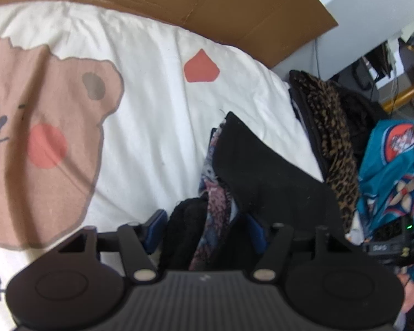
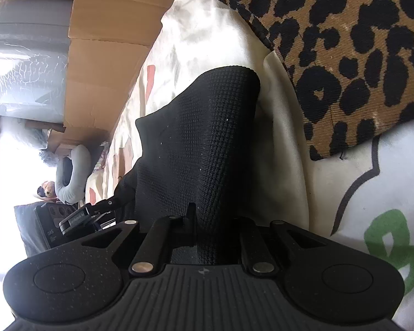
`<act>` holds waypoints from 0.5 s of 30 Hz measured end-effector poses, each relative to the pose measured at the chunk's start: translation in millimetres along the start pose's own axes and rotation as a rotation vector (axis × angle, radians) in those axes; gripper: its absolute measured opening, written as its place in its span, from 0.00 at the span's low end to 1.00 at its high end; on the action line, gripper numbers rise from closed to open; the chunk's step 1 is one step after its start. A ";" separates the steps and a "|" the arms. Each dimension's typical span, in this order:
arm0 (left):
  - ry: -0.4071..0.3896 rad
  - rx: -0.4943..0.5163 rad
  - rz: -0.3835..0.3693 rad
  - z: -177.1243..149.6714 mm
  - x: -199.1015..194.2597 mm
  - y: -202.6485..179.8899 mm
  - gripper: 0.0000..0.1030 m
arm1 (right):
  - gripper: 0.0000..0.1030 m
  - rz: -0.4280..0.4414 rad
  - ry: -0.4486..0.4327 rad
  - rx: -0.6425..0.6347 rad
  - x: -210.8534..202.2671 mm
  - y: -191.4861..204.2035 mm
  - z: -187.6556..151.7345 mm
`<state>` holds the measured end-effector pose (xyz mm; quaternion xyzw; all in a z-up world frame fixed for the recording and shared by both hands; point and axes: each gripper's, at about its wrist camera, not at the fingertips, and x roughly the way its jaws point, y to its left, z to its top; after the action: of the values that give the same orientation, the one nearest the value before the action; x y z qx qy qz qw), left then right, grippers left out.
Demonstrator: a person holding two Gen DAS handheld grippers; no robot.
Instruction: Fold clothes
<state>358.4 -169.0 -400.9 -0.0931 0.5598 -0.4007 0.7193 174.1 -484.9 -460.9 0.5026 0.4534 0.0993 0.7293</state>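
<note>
Right wrist: one black garment (image 2: pixel 196 149).

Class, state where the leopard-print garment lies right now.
In the left wrist view the leopard-print garment lies at the right edge of the white bear-print bedding, between the black garment and teal fabric.

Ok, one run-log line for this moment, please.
step: fold in progress | left gripper: around bunched black garment | right gripper: shut on black garment | surface: bear-print sheet

Both wrist views look steeply down, close over the black garment (image 1: pixel 262 165) (image 2: pixel 196 138) they share.
</note>
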 end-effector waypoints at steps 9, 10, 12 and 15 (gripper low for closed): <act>0.003 -0.118 -0.098 2.0 3.3 16.6 0.61 | 0.37 0.040 -0.075 0.076 5.5 -3.4 3.7; 0.002 -0.118 -0.099 3.0 4.8 14.8 0.67 | 0.37 0.040 -0.078 0.079 7.0 -3.6 3.7; 0.008 -0.105 -0.101 4.9 8.1 9.1 0.76 | 0.37 0.039 -0.084 0.085 9.0 -3.6 3.4; 0.024 -0.066 -0.077 7.8 11.8 -0.2 0.76 | 0.37 0.043 -0.087 0.089 9.7 -3.1 2.1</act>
<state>365.8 -179.6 -406.7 -0.1332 0.5774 -0.4107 0.6930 180.2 -481.9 -468.8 0.5478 0.4145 0.0728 0.7231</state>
